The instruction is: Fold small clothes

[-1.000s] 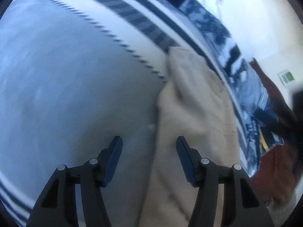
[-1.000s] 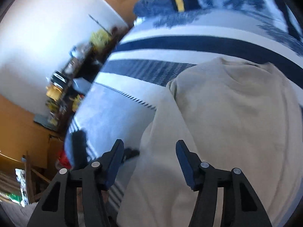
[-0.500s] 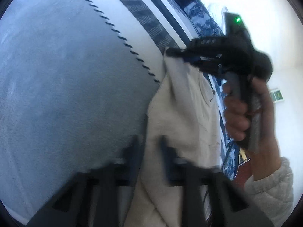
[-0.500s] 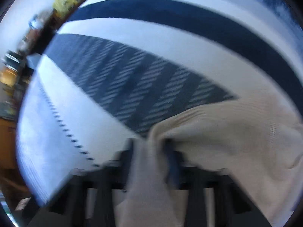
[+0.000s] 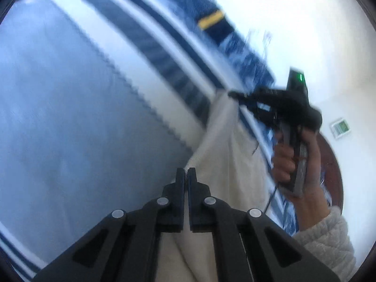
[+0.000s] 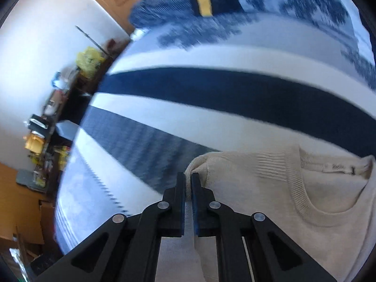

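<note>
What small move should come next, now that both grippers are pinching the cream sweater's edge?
Probably lift and carry that edge across the sweater to fold it: the left gripper and right gripper are each shut on it, at two spots along one side.

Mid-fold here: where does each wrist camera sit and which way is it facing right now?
Left wrist: on the left gripper, looking down its fingers along the cream sweater; shows the right gripper and the hand holding it.
Right wrist: on the right gripper, looking down at the sweater's shoulder and collar.
Shared: sweater, striped bedspread, both grippers shut on fabric.
</note>
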